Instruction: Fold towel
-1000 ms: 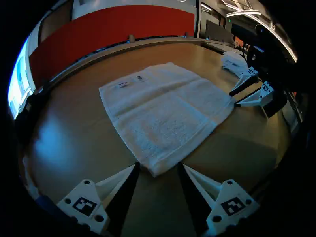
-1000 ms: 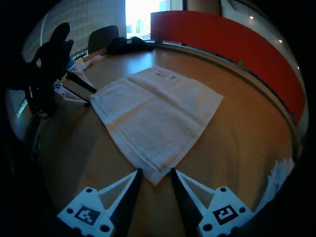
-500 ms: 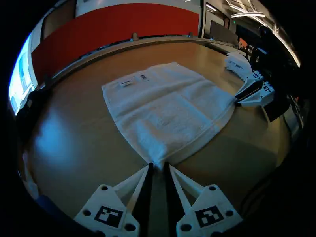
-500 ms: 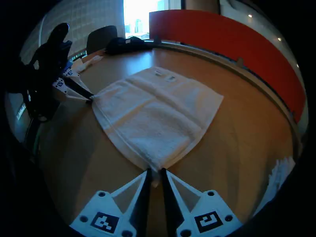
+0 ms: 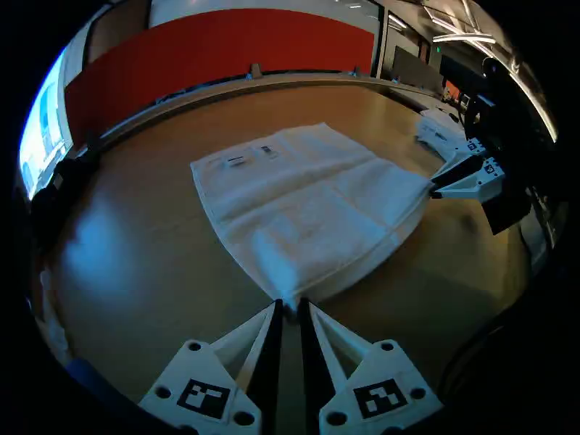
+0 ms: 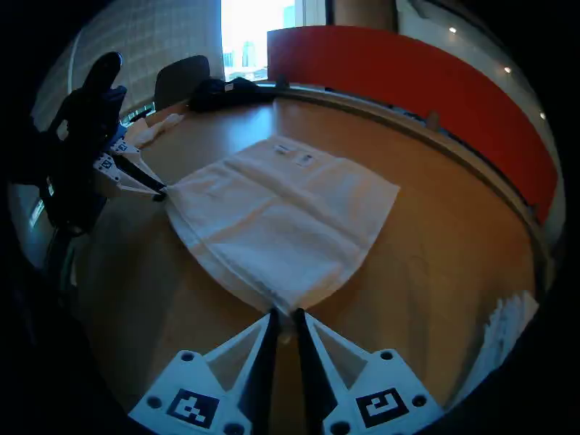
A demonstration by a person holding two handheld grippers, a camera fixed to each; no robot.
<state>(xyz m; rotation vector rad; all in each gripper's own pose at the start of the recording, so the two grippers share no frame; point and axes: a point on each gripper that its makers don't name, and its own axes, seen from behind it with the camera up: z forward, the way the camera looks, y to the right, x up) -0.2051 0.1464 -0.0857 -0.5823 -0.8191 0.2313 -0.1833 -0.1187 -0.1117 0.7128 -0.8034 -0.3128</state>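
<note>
Tightly closed, the left gripper (image 5: 290, 306) and right gripper (image 6: 285, 317) each pinch a towel (image 5: 312, 206) corner

The right claw (image 6: 285, 320) is clamped on the near corner of the white towel (image 6: 283, 210). The left claw (image 6: 160, 193) pinches the towel's left corner. The towel rests on the wooden counter (image 6: 442, 246).

A wooden counter (image 5: 138, 239) with a curved far edge carries a white towel (image 5: 304, 196) near its middle, mostly flat, with two corners raised off the wood. A pile of white cloths (image 5: 438, 130) lies by one side edge, and a dark bundle (image 6: 225, 88) lies at the far edge.
</note>
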